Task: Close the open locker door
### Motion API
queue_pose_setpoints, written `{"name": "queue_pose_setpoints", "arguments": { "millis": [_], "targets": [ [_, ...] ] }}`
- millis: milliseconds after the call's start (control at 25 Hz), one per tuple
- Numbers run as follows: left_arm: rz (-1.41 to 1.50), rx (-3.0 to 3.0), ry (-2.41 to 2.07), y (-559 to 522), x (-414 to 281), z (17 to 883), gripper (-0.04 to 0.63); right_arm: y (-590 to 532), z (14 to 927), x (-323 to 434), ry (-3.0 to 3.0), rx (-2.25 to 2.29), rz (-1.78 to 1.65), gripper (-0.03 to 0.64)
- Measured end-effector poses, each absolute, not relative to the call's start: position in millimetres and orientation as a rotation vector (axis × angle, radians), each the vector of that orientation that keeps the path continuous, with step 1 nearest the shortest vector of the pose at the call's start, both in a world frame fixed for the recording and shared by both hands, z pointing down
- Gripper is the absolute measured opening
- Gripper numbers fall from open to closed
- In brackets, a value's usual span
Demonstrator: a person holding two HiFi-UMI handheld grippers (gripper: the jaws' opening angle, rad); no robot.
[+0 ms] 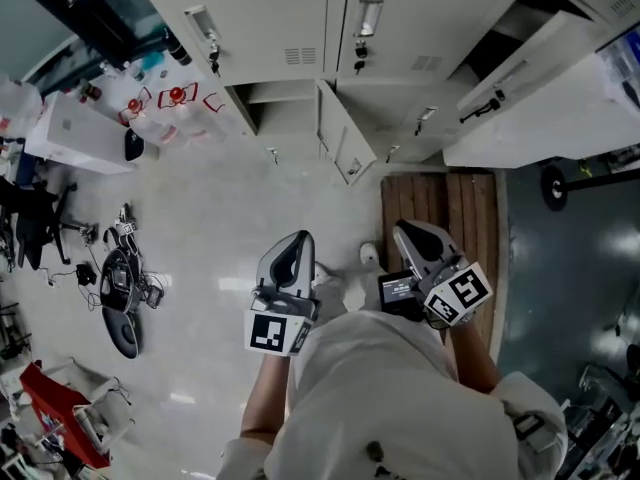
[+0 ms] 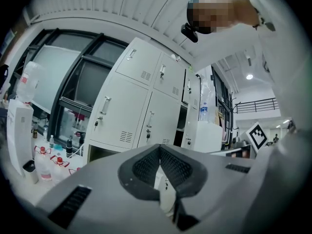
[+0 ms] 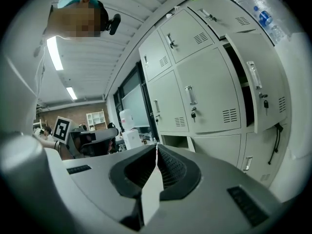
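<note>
Standing back from the lockers [image 1: 300,8], the person is holding both tools low and close to the body, probably because no reach is under way yet. The left gripper [image 1: 297,240] and the right gripper [image 1: 408,230] are each showing jaws pressed together with nothing between them, which would suit pushing a panel with a blunt tip rather than pinching it. The open locker door [image 1: 338,138] is jutting out ahead of and between the two tips, well apart from both. A second open door [image 1: 520,73] is hanging ahead and right of the right gripper.
</note>
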State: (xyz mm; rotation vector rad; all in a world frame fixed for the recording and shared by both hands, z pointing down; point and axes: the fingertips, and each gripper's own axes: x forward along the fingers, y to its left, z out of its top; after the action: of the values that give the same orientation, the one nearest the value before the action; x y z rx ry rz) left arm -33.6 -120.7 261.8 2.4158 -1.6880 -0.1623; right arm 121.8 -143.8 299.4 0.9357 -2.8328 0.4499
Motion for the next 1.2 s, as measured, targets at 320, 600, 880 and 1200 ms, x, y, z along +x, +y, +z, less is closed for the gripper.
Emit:
{"name": "queue_pose_setpoints", "arguments": {
  "millis": [320,600,880,1200],
  "targets": [
    [-0.133,2.279,-1.828,-134.0,-8.8,285.9,0.008,-191.6,330.5,143.2,-2.829,0.737,0.362,0.028],
    [-0.080,2.179,-1.909,-157.8,26.9,317.9,0.008,-242.8,378.6,173.1,-2.810,0.605,0.390,0.028],
    [-0.020,2.228,-1.896,-194.3,69.3,340.0,0.008,-264.2,434.7,180.7,-2.824,0.400,0.412,0.029],
    [0.026,2.179,-1.827,-204.5,83.8,386.1,0.008,-280.0,509.5,166.3,-2.756,0.315,0.435,0.029]
  ]
}}
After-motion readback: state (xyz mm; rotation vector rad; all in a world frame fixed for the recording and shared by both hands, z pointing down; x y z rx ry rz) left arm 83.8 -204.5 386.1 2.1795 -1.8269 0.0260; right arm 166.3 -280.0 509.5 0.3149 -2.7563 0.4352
